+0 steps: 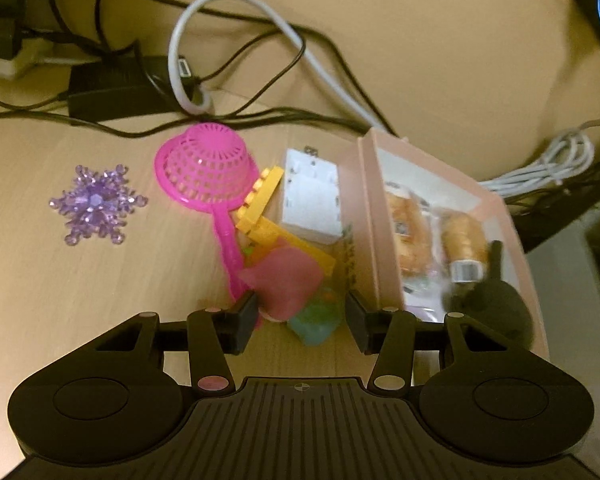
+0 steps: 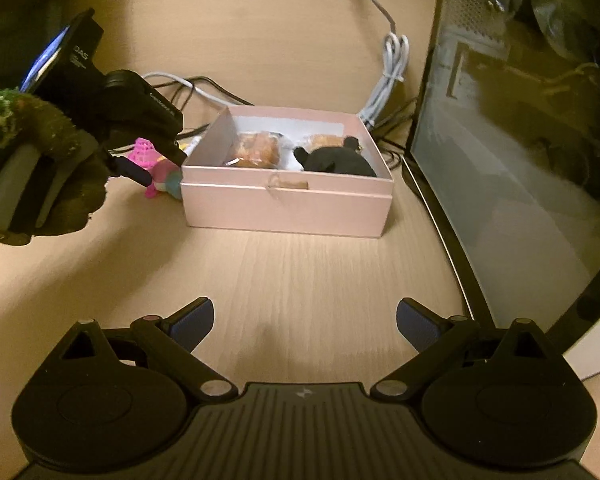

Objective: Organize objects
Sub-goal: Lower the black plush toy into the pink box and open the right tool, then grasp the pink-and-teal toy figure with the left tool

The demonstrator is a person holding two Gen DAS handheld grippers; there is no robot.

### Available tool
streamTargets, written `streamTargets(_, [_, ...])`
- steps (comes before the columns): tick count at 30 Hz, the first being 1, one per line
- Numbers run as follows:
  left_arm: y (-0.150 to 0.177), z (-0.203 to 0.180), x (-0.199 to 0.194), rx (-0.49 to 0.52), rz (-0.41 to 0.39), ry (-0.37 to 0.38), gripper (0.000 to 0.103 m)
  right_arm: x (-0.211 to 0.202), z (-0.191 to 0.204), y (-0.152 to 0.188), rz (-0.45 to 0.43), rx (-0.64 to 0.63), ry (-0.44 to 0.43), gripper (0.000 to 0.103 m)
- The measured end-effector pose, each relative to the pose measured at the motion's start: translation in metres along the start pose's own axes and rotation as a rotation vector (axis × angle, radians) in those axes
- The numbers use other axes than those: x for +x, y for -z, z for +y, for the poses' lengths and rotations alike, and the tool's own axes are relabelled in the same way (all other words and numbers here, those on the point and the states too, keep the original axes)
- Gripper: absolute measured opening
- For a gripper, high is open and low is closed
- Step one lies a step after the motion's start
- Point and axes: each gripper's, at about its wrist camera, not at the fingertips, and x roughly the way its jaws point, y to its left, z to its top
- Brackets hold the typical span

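A pink box [image 2: 288, 206] stands on the desk; it also shows in the left wrist view [image 1: 370, 216]. It holds wrapped pastries [image 2: 256, 149] and a black plush [image 2: 338, 162]. Left of the box lies a toy pile: a pink and teal soft toy [image 1: 296, 292], yellow blocks [image 1: 262, 200], a white block [image 1: 312, 196] and a magenta strainer [image 1: 208, 170]. My left gripper [image 1: 302, 320] is open, its fingers either side of the soft toy, not touching it. From the right wrist view the left gripper [image 2: 140, 168] hangs over the pile. My right gripper [image 2: 304, 326] is open and empty, in front of the box.
A purple crystal snowflake [image 1: 96, 204] lies left of the pile. Black cables, a power brick [image 1: 112, 88] and a grey cable [image 1: 260, 40] lie behind. A dark computer case [image 2: 520, 160] stands right of the box, with a coiled white cable [image 2: 388, 80] behind it.
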Motion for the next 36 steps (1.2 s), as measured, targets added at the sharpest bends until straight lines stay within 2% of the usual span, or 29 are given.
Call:
streamTargets(5, [-0.001, -0.005, 0.011, 0.044, -0.005, -0.027, 0.058, 0.002, -0.004, 0.001, 0.015, 0.009, 0.015, 0.098])
streamTargets(11, [0.003, -0.001, 0.006, 0.096, -0.019, 0.003, 0.052, 0.004, -0.002, 0.001, 0.028, 0.007, 0.023, 0.099])
streamTargets(19, [0.030, 0.016, -0.032, 0.220, -0.027, 0.014, 0.050, 0.007, 0.015, -0.009, 0.030, -0.022, 0.002, 0.099])
streamTargets(25, [0.062, 0.058, -0.076, 0.305, -0.008, 0.006, 0.050, 0.010, 0.042, -0.023, 0.020, -0.052, -0.044, 0.099])
streamTargets(31, [0.081, 0.110, -0.109, 0.270, 0.000, -0.007, 0.049, 0.016, 0.082, -0.069, -0.043, -0.120, -0.140, 0.099])
streamTargets(36, [0.086, 0.149, -0.127, 0.179, -0.022, -0.002, 0.049, 0.050, 0.128, -0.126, -0.061, -0.125, -0.249, 0.099])
